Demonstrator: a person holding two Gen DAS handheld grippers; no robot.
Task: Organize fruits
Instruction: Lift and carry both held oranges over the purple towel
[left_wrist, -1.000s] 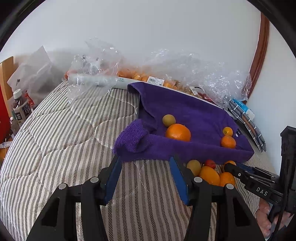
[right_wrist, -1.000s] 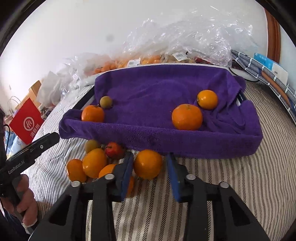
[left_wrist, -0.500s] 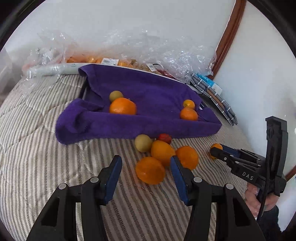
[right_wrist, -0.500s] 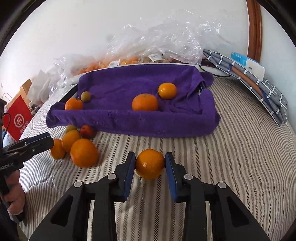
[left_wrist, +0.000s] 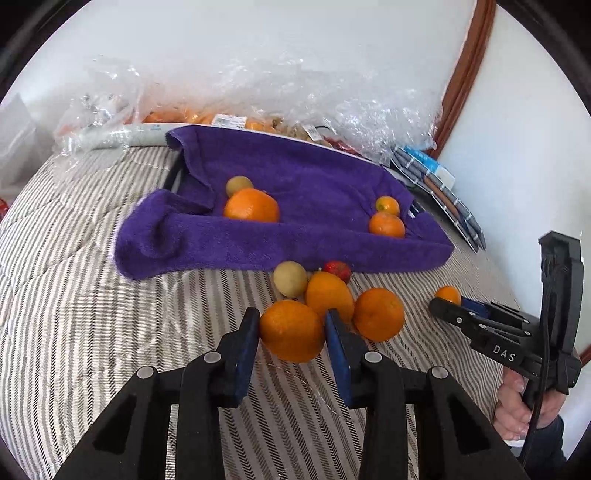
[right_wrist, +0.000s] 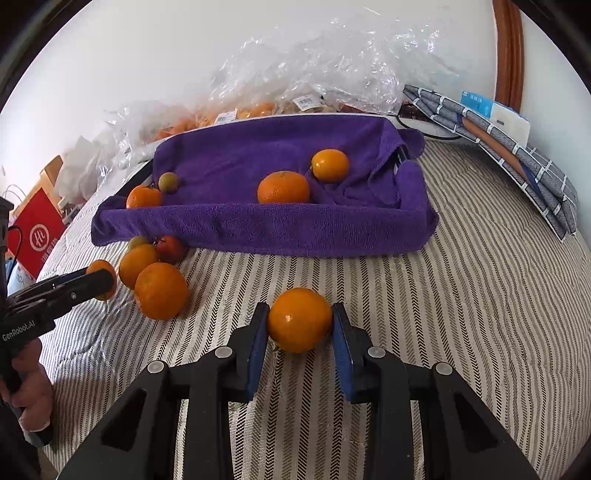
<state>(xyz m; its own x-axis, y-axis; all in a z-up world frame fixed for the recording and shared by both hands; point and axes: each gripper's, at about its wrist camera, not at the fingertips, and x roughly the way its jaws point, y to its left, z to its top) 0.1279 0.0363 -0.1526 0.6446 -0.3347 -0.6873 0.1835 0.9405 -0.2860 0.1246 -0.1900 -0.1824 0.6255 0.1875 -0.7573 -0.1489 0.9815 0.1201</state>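
**Both tongs closed around an orange on the striped bed**

The left tongs (left_wrist: 291, 330) were clamped on a large orange (left_wrist: 291, 330) that lay on the striped bedcover (left_wrist: 92, 314); both blue pads touched its sides. Just to the right of this fruit lay another orange (left_wrist: 378, 314), and behind them, touching, an oval orange fruit (left_wrist: 328, 295), a pale yellow-green fruit (left_wrist: 290, 278) and a small red fruit (left_wrist: 338, 269). This group sat close to the near edge of the purple towel (left_wrist: 295, 177).

The right tongs (right_wrist: 300, 320) held a second orange (right_wrist: 300, 320) between their pads, also on the bedcover, well apart from the group and to the right of it. The pads seemed to press on it from both sides.

On the purple towel, which lined a shallow tray, four fruits rested: at the left side a big orange (left_wrist: 251, 205) with a small greenish fruit (left_wrist: 239, 184) just behind it, and at the right side a mandarin (left_wrist: 386, 224) with a smaller one (left_wrist: 387, 205) behind.

Far behind the towel, crumpled clear plastic bags (left_wrist: 295, 92) with more fruit lay against the white wall. At the far right, a folded grey cloth (right_wrist: 517, 158) lay on the bed.
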